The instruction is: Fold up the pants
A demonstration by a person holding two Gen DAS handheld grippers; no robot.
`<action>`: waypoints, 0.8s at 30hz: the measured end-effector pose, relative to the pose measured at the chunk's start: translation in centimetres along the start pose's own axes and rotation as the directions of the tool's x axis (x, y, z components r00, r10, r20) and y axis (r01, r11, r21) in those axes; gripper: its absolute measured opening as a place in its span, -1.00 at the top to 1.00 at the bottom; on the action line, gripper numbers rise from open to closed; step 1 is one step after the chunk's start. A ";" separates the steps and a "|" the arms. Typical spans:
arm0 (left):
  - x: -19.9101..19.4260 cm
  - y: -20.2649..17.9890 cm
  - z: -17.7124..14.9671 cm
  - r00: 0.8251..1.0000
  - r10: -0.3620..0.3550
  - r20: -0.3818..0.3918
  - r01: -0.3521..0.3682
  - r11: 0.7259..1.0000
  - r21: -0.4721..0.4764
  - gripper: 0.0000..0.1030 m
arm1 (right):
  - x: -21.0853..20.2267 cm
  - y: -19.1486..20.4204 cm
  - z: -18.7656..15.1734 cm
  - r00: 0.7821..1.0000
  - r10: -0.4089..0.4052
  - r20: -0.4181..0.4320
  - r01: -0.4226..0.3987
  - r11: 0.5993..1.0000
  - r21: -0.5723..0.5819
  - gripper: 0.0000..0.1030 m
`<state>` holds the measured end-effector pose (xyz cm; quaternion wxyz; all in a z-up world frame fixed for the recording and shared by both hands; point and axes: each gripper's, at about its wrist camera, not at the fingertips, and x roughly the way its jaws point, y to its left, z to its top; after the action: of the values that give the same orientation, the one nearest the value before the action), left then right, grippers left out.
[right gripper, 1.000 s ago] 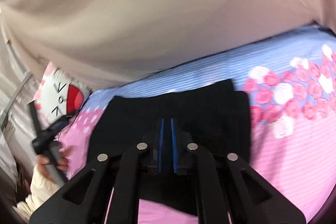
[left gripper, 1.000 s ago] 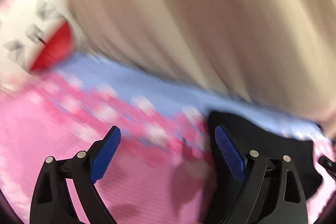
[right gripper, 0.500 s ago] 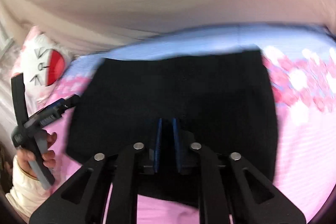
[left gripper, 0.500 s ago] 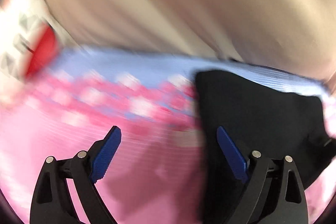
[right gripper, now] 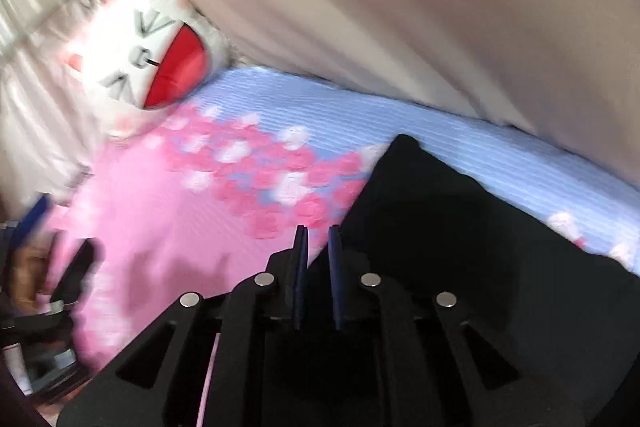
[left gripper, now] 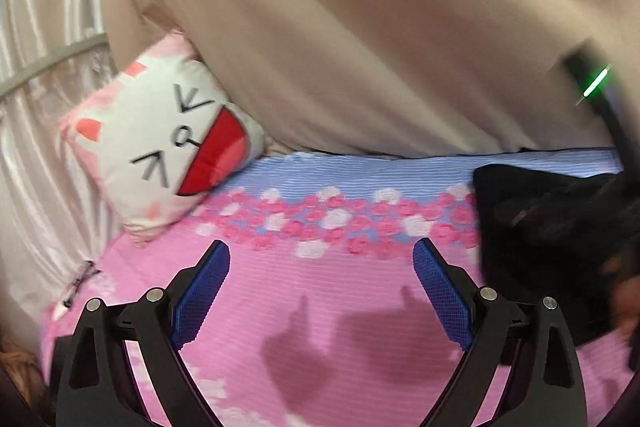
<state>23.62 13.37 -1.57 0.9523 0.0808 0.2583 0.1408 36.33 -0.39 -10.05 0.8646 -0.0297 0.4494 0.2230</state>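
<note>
The black pants (right gripper: 460,227) lie folded on the pink and blue flowered bed sheet (right gripper: 160,195). My right gripper (right gripper: 317,231) sits at their left edge. Its blue pads stand nearly together and dark cloth fills the lower part of the narrow gap. In the left wrist view the pants (left gripper: 532,227) are at the far right, with the blurred right gripper (left gripper: 568,203) over them. My left gripper (left gripper: 320,247) hangs open above bare pink sheet (left gripper: 280,287), left of the pants, with nothing between its fingers. It shows blurred at the left edge (right gripper: 36,219) of the right wrist view.
A white cat-face pillow (left gripper: 160,147) with a red mouth leans at the bed's far left corner. A beige curtain (left gripper: 360,27) hangs along the far side of the bed, and shiny pale fabric (left gripper: 32,167) covers the left. A small pen-like thing (left gripper: 76,283) lies near the left edge.
Both views have swung left, and the pillow is now large in each. The pants slid from centre to the right of the right wrist view. In the left wrist view they sit at the right edge.
</note>
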 end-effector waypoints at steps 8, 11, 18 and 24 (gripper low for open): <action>-2.0 -8.7 2.1 0.974 -0.226 0.007 0.222 0.965 0.139 -0.90 | -11.3 -11.2 -4.0 0.957 -0.158 0.243 0.088 0.957 0.277 0.78; 1.0 -13.4 2.1 0.965 -0.248 -0.084 0.259 0.950 0.172 -0.90 | -10.3 -21.9 -8.6 0.972 -0.108 0.209 -0.007 0.875 0.484 1.00; 3.1 -16.8 0.4 0.944 -0.281 -0.173 0.305 0.942 0.140 -0.88 | -16.1 -18.2 -12.3 0.950 -0.021 0.312 -0.127 0.886 0.445 0.89; 2.2 -17.8 -0.1 0.924 -0.312 -0.221 0.348 0.926 0.149 -0.88 | -13.8 -19.3 -15.8 0.971 -0.054 0.234 -0.057 0.895 0.442 1.00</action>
<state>29.41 -2.81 -6.75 0.9211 0.1101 0.3714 -0.0394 25.36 -26.61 -11.42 0.8962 0.1963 0.3803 0.1169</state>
